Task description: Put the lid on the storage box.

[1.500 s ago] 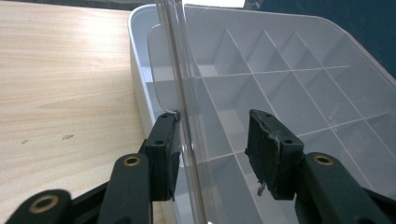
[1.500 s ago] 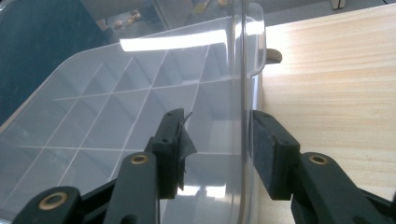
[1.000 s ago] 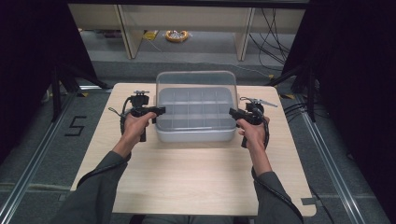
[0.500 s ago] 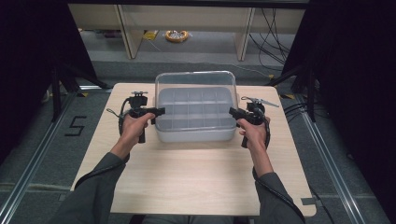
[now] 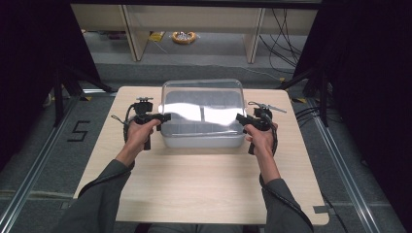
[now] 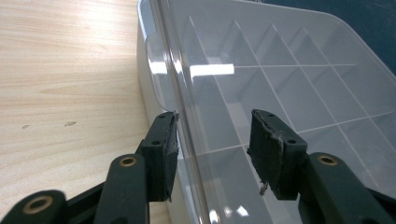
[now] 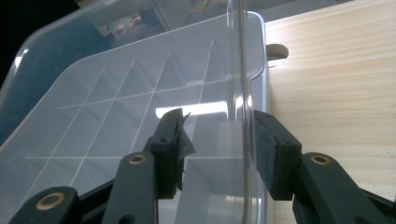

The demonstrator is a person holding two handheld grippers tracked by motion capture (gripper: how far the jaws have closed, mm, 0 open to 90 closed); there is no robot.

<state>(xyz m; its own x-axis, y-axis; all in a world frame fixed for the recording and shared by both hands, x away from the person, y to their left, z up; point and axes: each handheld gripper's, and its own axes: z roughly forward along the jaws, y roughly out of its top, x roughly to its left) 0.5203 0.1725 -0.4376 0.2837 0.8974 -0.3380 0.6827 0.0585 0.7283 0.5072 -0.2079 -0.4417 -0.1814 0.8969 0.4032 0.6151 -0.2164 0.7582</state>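
Straddling the clear lid (image 5: 201, 104) of the compartment box (image 5: 204, 138) near the tabletop (image 5: 194, 189) far edge: left gripper (image 6: 212, 140), right gripper (image 7: 217, 144), both part-open, having just been opening, not clamping. Lid lowered; releasing remaining.

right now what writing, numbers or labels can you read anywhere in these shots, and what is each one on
"5": a black numeral marked on the grey floor, left of the wooden table.
The clear compartment box bears no label or brand that can be seen in any view.
The yellow item on the floor behind the table is too small and blurred to read.
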